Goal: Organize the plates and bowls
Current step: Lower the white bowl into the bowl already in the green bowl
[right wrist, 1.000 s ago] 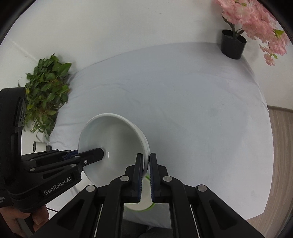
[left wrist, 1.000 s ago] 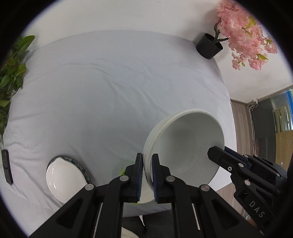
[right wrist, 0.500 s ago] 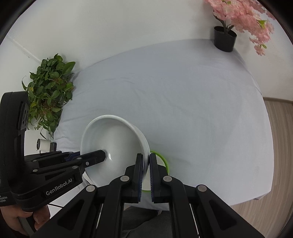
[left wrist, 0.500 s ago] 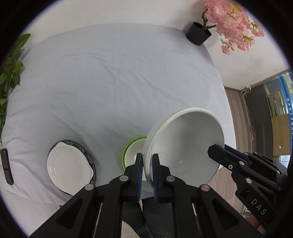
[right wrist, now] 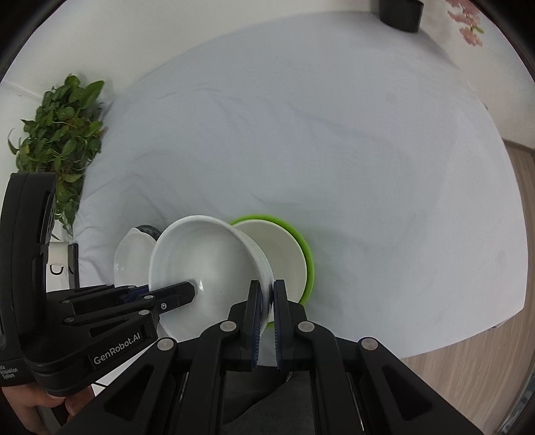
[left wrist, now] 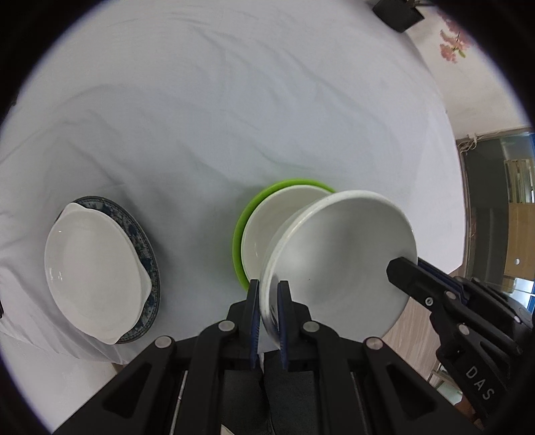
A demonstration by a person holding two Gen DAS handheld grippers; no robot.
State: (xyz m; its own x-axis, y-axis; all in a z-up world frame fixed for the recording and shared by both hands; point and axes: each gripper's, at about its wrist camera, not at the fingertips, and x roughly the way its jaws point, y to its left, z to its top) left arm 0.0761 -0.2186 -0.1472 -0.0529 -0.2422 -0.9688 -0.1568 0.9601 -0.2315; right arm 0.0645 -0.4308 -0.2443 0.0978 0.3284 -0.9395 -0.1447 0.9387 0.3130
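Both grippers hold one large white bowl (left wrist: 341,264) in the air, tilted. My left gripper (left wrist: 269,291) is shut on its near-left rim. My right gripper (right wrist: 265,294) is shut on the opposite rim of the same bowl (right wrist: 200,264); it also shows in the left wrist view (left wrist: 406,274). Just beyond and below the bowl stands a green-rimmed bowl (left wrist: 267,221) with a white inside, also in the right wrist view (right wrist: 284,254). To the left a white dish (left wrist: 90,277) lies on a blue patterned plate (left wrist: 147,254).
The table (left wrist: 234,100) has a white wrinkled cloth. A black pot (right wrist: 399,13) with pink flowers stands at the far right corner. A green leafy plant (right wrist: 57,134) stands off the left edge. Wooden floor (right wrist: 468,368) lies to the right.
Both grippers have carried the white bowl forward and lower over the table. The green-rimmed bowl and the stacked dish now show fully, closer beneath.
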